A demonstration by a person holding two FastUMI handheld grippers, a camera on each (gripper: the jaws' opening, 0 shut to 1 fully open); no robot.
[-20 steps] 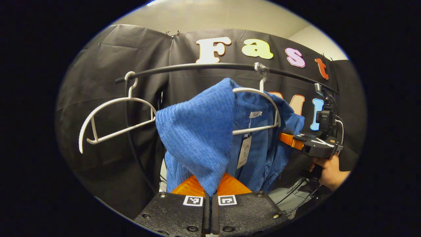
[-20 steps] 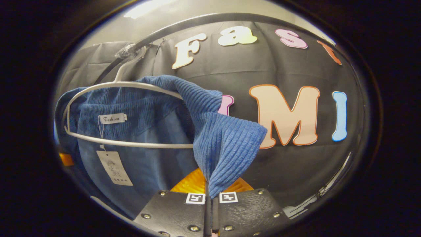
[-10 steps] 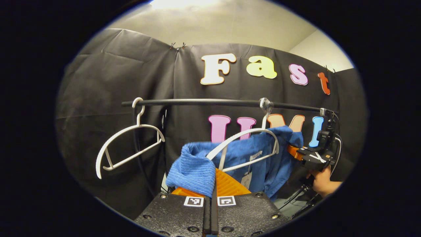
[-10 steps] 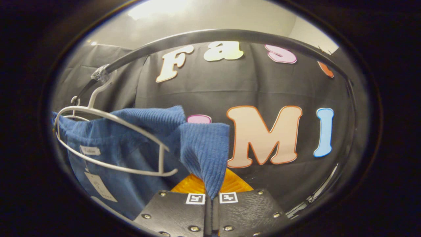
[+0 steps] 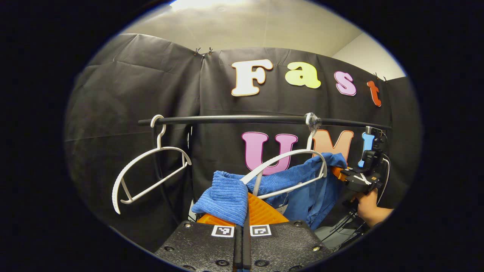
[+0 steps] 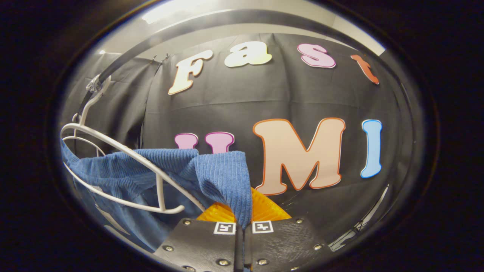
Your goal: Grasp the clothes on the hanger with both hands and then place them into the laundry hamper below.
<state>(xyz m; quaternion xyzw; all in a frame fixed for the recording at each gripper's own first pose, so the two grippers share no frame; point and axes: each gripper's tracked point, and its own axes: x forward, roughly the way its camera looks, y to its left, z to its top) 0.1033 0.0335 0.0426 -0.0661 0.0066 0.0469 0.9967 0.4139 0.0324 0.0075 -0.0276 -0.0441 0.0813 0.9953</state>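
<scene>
My left tongs (image 5: 242, 223) and right tongs (image 6: 242, 226) are each clamped on a shoulder of the blue garment (image 5: 298, 185), which is half off the white hanger (image 5: 287, 170). I judge the collar could snag its arm if I pull unevenly

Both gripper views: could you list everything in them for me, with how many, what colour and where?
blue garment: one, blue ribbed cloth, off the hanger's shoulders, pinched at both ends.
garment hanger: one, white, tilted on the rail, the garment draped by its lower bar.
spare hanger: one, white, bare, near the rail's left end in the left gripper view.
rail: one, black, horizontal before the booth wall.
cables: a few, dark, low beside the person's hand.
left gripper: one, shut on the garment.
right gripper: one, shut on the garment.
hand: one, holding the right gripper.
</scene>
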